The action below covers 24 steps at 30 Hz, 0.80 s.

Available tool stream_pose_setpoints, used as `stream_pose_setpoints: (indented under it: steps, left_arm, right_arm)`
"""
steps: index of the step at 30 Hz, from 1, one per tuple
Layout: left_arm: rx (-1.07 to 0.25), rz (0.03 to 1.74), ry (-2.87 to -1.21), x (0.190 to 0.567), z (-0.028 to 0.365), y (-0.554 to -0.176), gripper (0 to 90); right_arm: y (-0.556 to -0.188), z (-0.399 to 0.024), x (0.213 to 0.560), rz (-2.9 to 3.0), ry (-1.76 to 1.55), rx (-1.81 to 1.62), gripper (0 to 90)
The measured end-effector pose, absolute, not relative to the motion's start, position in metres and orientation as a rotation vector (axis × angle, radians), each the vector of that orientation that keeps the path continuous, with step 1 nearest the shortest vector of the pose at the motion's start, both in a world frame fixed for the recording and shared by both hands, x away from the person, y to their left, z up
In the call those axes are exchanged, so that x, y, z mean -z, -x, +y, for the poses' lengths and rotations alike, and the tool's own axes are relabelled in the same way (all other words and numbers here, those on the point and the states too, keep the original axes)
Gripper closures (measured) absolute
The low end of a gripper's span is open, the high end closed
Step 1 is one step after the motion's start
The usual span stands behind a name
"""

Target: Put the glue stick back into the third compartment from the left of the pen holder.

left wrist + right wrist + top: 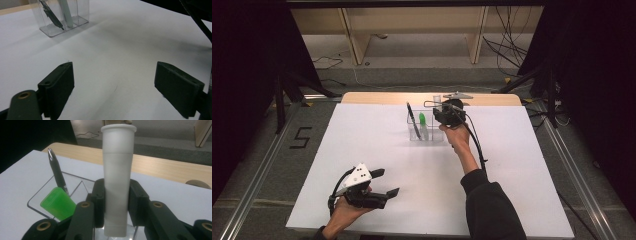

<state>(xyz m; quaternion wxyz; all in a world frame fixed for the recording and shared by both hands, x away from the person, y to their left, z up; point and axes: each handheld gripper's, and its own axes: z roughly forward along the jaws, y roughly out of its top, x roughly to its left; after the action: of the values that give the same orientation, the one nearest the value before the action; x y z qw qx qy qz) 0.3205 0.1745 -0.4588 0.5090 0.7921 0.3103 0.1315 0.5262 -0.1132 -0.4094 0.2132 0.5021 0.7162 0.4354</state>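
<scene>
At the far middle of a white table [377,150], the right gripper [117,202] is clamping a white tube [118,170] between its two black jaws — the pads are pressing on the tube's lower part from both sides, and the tube is standing upright, wide cap end up. The tube's bottom is sitting at the rim of a clear plastic holder [37,197], over the compartment nearest the gripper; whether it is resting on the holder's floor can't be told. In the next compartment a black pen [57,171] is leaning, tip up, w/ a green-capped marker [58,203] just beside it. From the high view, the right gripper [446,113] is hanging over the holder's [414,136] right end, the person's right hand and dark sleeve [489,205] reaching across the table toward it, a cable trailing back along the forearm. The left gripper [384,182] is resting near the table's front-left corner, well apart from the holder — its jaws are standing wide open w/ nothing between them, just bare white tabletop, as the left gripper view is showing. In that view the holder [50,30] w/ the pen [51,15] is sitting far off at top left. Beyond the table, pale wooden furniture legs and loose cables are lying on the floor.
</scene>
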Motion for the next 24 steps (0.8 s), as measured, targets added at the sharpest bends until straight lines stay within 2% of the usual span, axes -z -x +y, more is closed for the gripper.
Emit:
stream_pose_setpoints:
  steps: [7, 10, 14, 24]
  left_arm:
    - [-0.319, 0.745, -1.912, 0.459, 0.174, -0.320, 15.9]
    - [-0.319, 0.743, -1.912, 0.459, 0.175, -0.320, 15.9]
    - [-0.314, 0.748, -1.909, 0.459, 0.174, -0.320, 15.9]
    - [-0.313, 0.749, -1.912, 0.459, 0.174, -0.320, 15.9]
  right_arm:
    - [-0.527, -0.110, 0.412, 1.991, -1.402, -1.202, 68.4]
    - [-0.527, -0.110, 0.410, 1.999, -1.396, -1.196, 50.9]
    - [-0.522, -0.115, 0.401, 1.986, -1.393, -1.227, 40.0]
    - [-0.508, -0.126, 0.389, 2.006, -1.347, -1.261, 37.9]
